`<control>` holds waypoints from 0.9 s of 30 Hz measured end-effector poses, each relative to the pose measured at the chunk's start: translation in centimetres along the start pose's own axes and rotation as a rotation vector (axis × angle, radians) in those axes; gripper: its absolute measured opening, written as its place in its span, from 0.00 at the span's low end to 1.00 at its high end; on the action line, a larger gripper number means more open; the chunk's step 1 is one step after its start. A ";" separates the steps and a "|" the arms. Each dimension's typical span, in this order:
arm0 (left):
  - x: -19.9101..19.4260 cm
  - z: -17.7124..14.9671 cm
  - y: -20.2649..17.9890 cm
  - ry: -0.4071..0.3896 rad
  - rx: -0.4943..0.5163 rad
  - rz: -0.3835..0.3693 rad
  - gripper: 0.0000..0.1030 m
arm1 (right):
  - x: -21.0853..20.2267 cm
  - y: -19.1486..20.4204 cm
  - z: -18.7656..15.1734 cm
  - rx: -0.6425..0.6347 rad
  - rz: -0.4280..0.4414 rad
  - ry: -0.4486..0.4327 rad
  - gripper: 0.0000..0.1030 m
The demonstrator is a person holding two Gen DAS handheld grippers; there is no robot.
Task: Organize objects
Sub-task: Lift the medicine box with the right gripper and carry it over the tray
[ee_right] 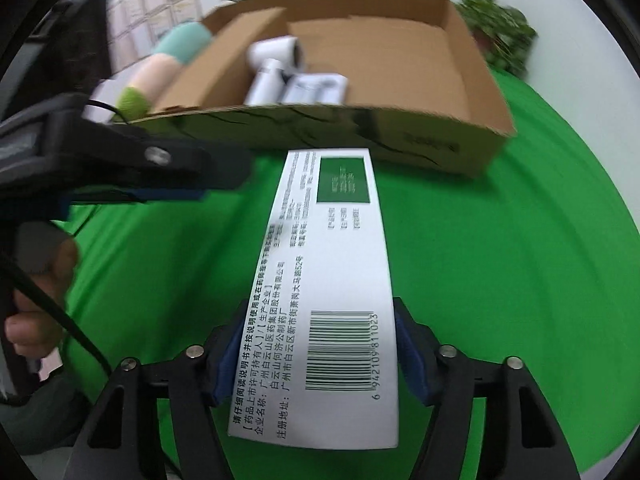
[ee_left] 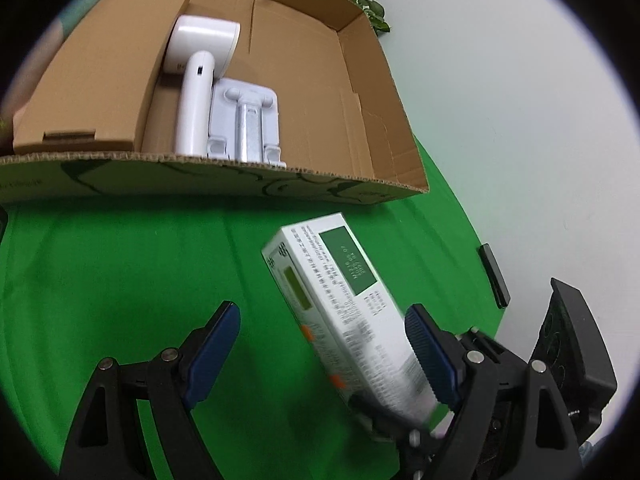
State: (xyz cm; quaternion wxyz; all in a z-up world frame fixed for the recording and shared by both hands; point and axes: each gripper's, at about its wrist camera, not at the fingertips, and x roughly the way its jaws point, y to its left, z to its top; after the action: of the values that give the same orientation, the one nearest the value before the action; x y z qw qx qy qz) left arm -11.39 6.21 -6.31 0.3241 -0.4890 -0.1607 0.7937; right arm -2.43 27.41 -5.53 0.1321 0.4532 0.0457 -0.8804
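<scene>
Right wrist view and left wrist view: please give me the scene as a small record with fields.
surface: green cloth
container: cardboard box, open top, on the cloth
inside it: white hair dryer, white stand
loose item: white carton with barcode
right tongs: around the carton; grip unclear
left tongs: open, empty
</scene>
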 end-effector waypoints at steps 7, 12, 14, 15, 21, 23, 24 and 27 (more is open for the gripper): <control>1.7 -0.6 0.2 0.058 -0.065 -0.083 0.82 | -1.1 -1.2 -0.5 0.010 0.005 -0.028 0.99; 2.7 -1.0 0.1 0.082 -0.083 -0.112 0.82 | -1.6 -0.8 -1.4 -0.021 0.030 -0.024 0.73; 2.8 -1.2 0.2 0.080 -0.093 -0.121 0.82 | -1.3 -0.3 -1.9 -0.040 0.028 -0.006 0.61; 2.8 -1.2 0.2 0.077 -0.095 -0.121 0.82 | -1.3 0.1 -2.1 -0.033 0.030 -0.006 0.61; 3.7 -1.4 -0.1 0.050 -0.094 -0.104 0.80 | -1.7 -0.6 -2.5 0.097 0.173 -0.010 0.59; 3.7 -1.7 -0.1 0.041 -0.101 -0.098 0.75 | -1.7 -0.9 -2.6 0.119 0.207 -0.010 0.59; 3.7 -1.8 -0.2 0.036 -0.094 -0.089 0.72 | -1.7 -0.9 -2.5 0.120 0.209 -0.010 0.59; 3.3 -1.9 -0.5 0.013 -0.062 -0.042 0.52 | -2.1 -0.6 -2.5 0.100 0.185 -0.021 0.58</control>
State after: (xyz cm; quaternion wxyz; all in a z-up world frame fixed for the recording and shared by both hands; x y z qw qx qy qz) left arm -10.58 8.67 -9.17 0.3263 -0.5005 -0.1933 0.7782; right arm 0.53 28.87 -5.34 0.1905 0.4521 -0.0417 -0.8704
